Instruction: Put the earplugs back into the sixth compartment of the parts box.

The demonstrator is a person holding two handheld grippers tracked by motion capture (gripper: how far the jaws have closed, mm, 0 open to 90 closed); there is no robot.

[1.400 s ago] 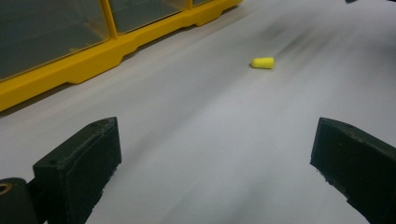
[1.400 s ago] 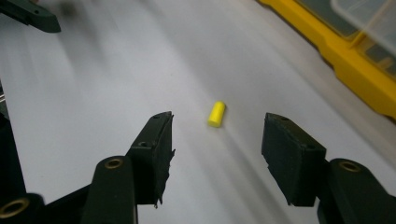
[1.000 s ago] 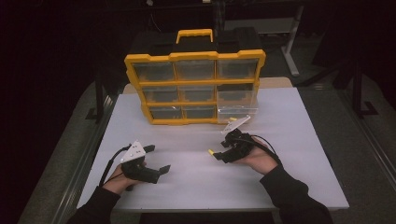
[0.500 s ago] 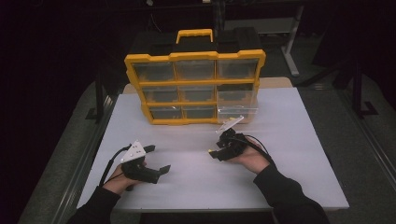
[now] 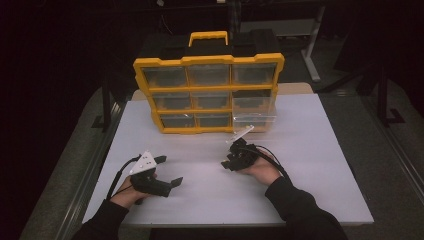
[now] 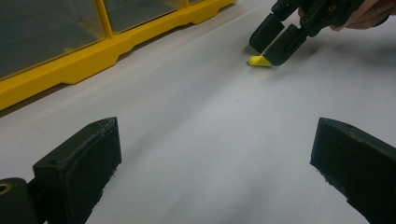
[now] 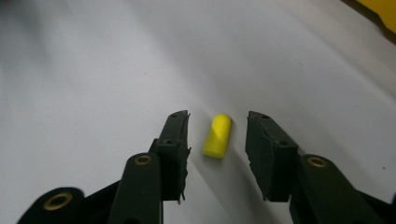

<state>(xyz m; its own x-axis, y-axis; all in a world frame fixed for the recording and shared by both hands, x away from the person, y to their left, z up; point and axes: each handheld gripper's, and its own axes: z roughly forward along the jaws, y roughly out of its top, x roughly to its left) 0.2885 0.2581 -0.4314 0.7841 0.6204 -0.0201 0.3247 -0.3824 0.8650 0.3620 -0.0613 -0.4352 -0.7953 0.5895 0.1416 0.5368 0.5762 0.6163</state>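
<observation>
A small yellow plug-shaped piece [image 7: 217,136] lies on the white table [image 5: 310,150]. My right gripper [image 7: 218,118] points down at it with one jaw on each side. Its jaws have just been closing, the piece is between them, and a narrow gap still shows on both sides. From the left gripper view, the piece [image 6: 259,61] lies at the tips of the right gripper [image 6: 270,45]. In the high view the right gripper [image 5: 226,164] is at the table's middle. My left gripper [image 5: 169,171] rests open on the table's left front, holding nothing.
A yellow organizer [image 5: 207,92] with clear drawers and a handle stands upright at the back of the table. Its lower right drawer [image 5: 254,120] is pulled out toward me, just beyond the right gripper. Dark floor surrounds the table.
The right gripper has come down toward the table and shifted slightly left. The left gripper has stayed where it was.
</observation>
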